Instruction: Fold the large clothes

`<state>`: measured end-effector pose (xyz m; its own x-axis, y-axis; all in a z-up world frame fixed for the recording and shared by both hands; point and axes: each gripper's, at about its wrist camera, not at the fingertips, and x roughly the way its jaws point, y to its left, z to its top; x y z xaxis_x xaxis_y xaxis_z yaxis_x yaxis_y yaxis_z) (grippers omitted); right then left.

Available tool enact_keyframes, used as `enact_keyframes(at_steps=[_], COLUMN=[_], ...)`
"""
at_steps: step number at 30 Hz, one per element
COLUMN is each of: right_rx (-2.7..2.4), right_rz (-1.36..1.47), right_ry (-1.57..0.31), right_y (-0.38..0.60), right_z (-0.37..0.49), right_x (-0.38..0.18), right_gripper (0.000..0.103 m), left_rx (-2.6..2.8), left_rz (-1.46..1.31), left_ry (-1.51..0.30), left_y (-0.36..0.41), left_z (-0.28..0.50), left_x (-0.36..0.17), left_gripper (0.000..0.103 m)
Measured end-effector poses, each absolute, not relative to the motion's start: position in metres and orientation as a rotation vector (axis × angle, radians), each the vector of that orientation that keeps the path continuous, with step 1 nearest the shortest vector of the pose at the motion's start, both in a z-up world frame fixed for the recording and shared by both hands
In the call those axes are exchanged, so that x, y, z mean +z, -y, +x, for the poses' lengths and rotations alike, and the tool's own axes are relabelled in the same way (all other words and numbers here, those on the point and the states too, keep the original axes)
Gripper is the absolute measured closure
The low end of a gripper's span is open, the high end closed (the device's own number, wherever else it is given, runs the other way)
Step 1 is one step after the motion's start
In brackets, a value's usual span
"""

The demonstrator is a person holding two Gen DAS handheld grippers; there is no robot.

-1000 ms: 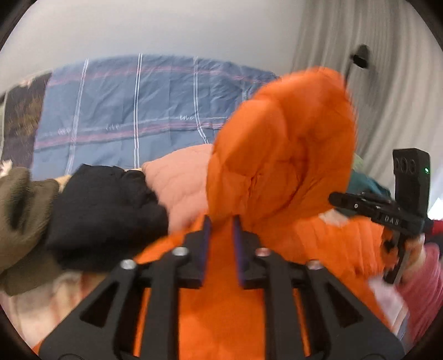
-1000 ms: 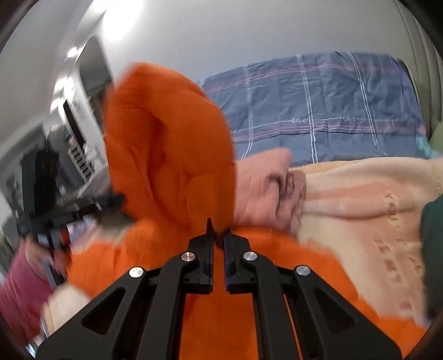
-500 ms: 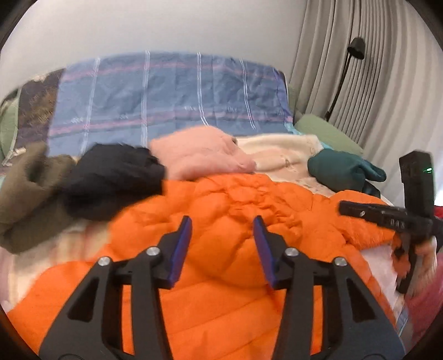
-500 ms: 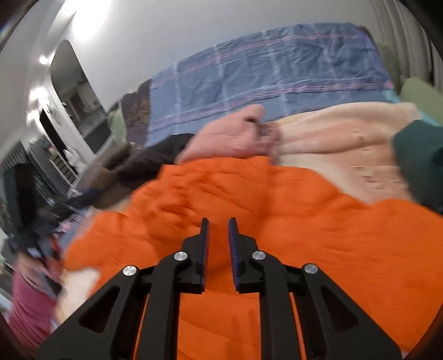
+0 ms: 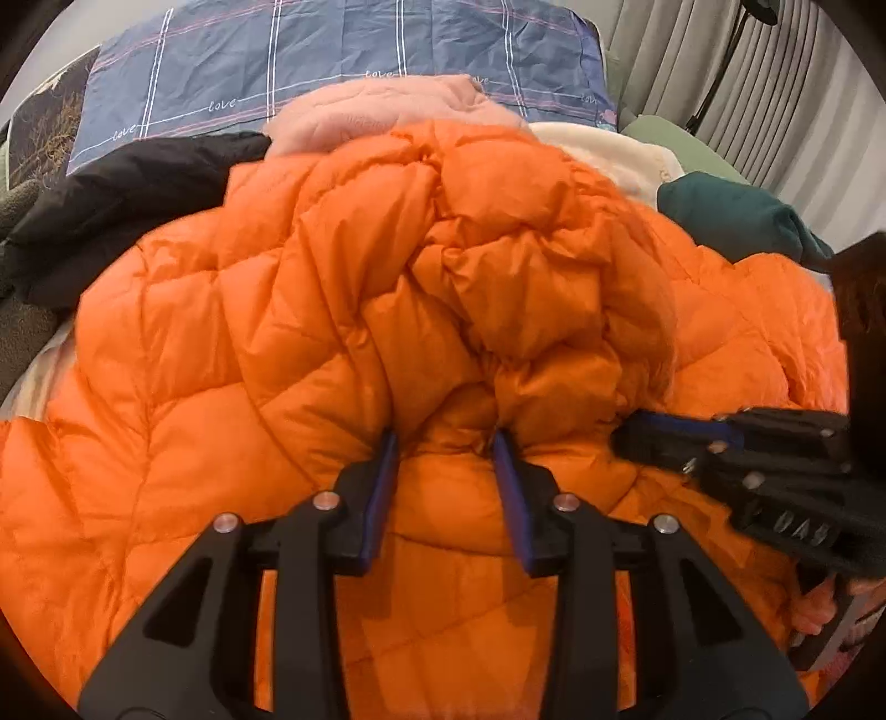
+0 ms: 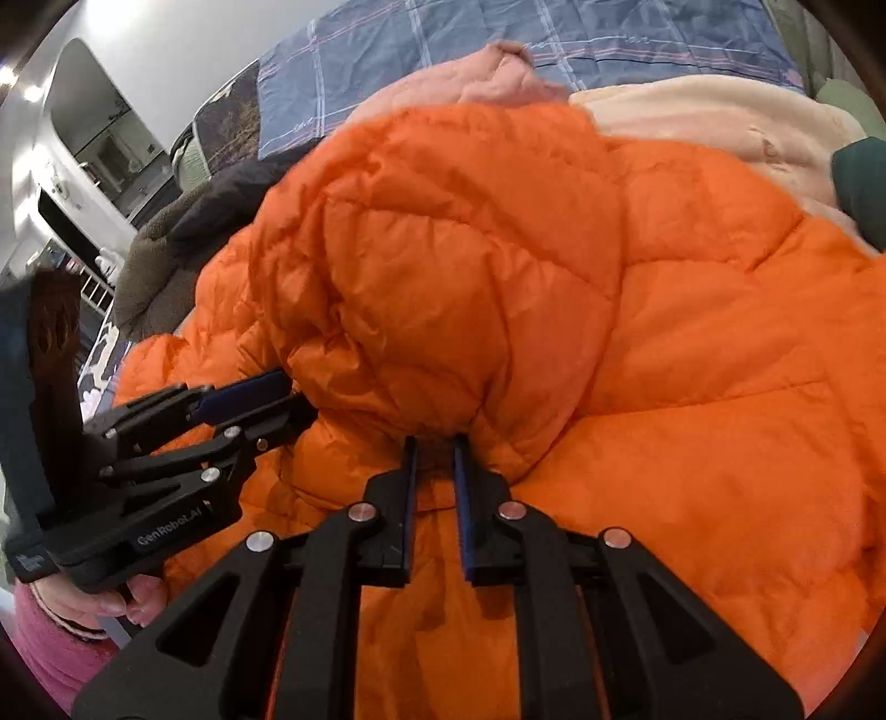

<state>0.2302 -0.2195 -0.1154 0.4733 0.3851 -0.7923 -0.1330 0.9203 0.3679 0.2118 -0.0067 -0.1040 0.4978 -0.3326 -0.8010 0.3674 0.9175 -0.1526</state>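
An orange quilted puffer jacket (image 5: 310, 310) lies spread on the bed, its hood bunched in a mound at the middle; it also fills the right wrist view (image 6: 692, 343). My left gripper (image 5: 446, 443) is open, its jaws on either side of a fold at the base of the hood. My right gripper (image 6: 434, 446) is narrowly open, with the hood's lower edge between its jaws. Each gripper shows in the other's view: the right gripper (image 5: 631, 437) at the right, the left gripper (image 6: 277, 387) at the left.
Behind the jacket lie a pink garment (image 5: 387, 105), a black garment (image 5: 133, 188), an olive fleece (image 6: 149, 266), a cream blanket (image 6: 720, 122) and a dark green garment (image 5: 731, 216). A blue plaid cover (image 5: 332, 50) lies at the head of the bed. Curtains (image 5: 775, 99) hang at the right.
The hood, held up a second ago, has dropped onto the jacket. Both grippers opened and have come down close against the base of the hood, near each other.
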Motion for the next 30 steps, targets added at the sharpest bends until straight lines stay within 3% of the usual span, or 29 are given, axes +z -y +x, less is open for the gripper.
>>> enact_keyframes(at_steps=[5,8,13,14,17,24,30], right_rx=[0.318,0.324,0.200,0.228,0.258,0.247,0.221], right_rz=[0.247,0.304,0.365,0.389,0.333,0.273,0.215], right_ry=[-0.839,-0.826,-1.058,-1.026,-0.967,-0.926,-0.896], right_y=[0.217,0.211,0.209,0.212,0.210,0.197,0.185], right_z=[0.225,0.247,0.278,0.274,0.264,0.259,0.256], right_x=[-0.060,-0.056,-0.135,-0.149,-0.147,-0.150,-0.151], right_gripper=[0.089,0.081,0.082,0.082,0.082,0.081,0.080], left_rx=[-0.430,-0.416,-0.344,-0.332,-0.299,-0.151,-0.067], left_rz=[0.010,0.014,0.057,0.045,-0.049,-0.248,-0.628], left_ry=[-0.874,-0.856,-0.933,-0.943,-0.918,-0.798,-0.825], left_y=[0.005,0.009,0.003,-0.003,-0.037,-0.163,-0.277], left_z=[0.199,0.196,0.196,0.193,0.172,0.077,0.020], left_x=[-0.073,-0.066,-0.097,-0.099,-0.089,-0.067,-0.109], left_gripper=[0.055,0.052,0.054,0.054,0.053,0.035,0.036])
